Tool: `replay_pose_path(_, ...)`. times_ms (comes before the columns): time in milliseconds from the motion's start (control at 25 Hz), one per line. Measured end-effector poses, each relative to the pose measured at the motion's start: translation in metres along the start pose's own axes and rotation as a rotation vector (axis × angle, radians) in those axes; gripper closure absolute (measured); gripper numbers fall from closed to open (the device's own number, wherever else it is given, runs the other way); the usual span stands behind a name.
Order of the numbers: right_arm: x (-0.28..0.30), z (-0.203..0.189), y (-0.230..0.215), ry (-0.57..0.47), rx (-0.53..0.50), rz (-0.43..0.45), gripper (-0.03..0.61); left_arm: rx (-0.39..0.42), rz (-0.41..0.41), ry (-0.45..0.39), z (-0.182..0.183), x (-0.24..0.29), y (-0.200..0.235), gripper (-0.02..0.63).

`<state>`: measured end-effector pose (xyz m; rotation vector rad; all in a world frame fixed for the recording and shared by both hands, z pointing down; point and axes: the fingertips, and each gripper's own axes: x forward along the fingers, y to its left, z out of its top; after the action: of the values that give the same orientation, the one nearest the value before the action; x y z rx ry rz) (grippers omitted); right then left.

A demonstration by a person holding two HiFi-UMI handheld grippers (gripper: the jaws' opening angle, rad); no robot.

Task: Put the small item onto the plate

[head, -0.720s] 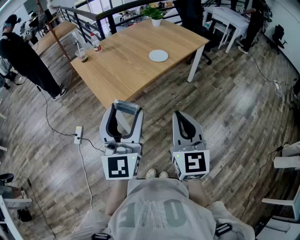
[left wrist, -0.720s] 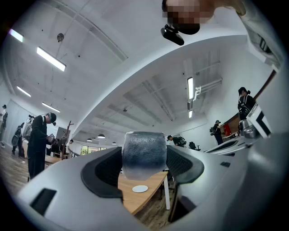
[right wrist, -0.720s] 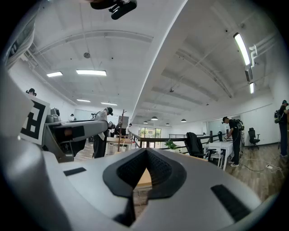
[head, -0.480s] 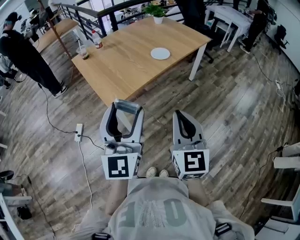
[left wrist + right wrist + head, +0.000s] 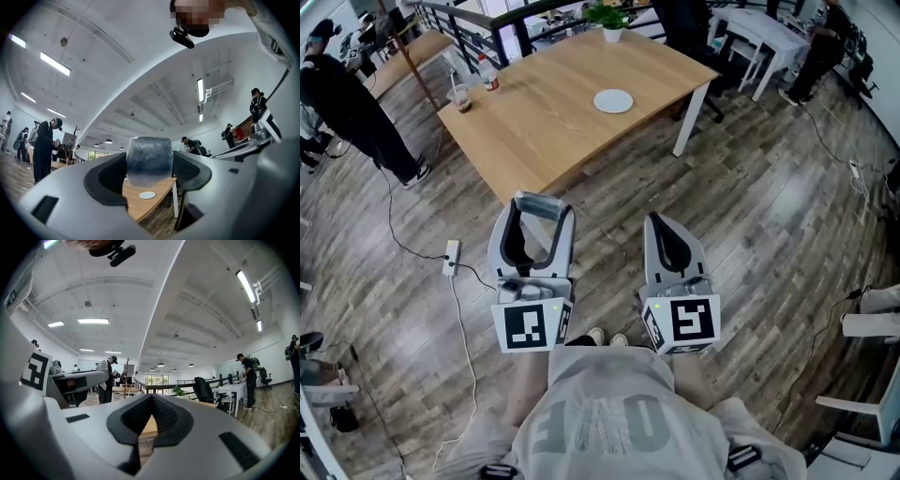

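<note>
**Small grey item: carry it in over the plate**

Small grey cylindrical item is gripped in your left gripper, well short of the white round plate that lies on the light wooden table ahead of you. You stand on the floor well apart from the plate, so the step in hand looks like the approach.

Walk in until the item hangs directly over the plate. Hold the gripper level so the item cannot slip. Bring it down close to the plate's middle before you let go, because a rounded thing released from too high may roll off the rim.

The left fingers are spread wide. Their black pads press on both sides of the grey item, which fills the gap between them.

Your right gripper has its jaws brought together with nothing between them. It is as far from the plate as the left one.
</note>
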<state>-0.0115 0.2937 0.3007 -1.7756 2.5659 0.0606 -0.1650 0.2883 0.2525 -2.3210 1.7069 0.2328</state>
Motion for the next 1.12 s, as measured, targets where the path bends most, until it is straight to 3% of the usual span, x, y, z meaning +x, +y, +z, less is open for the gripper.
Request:
replay_pose_path(280,-0.024,-0.026,-0.02,0.045,0.07,0.018,0.561,-0.016,0.041,0.029,-0.016,-0.016,-0.009,0.304)
replay_pose_path(520,-0.013,-0.05,-0.038,0.082,0.079,0.037,0.561,-0.03,0.037,-0.004,-0.031,0.016,-0.01,0.304)
replay_pose_path(920,0.076,-0.067,-0.082,0.126,0.065,0.051,0.561,-0.023,0.009,-0.021,-0.064,0.112,-0.013,0.304)
replay_pose_path(1120,0.15,-0.064,-0.096,0.15,0.073,0.064,0.561,-0.049,0.012,-0.022,-0.077,0.18,0.014,0.304)
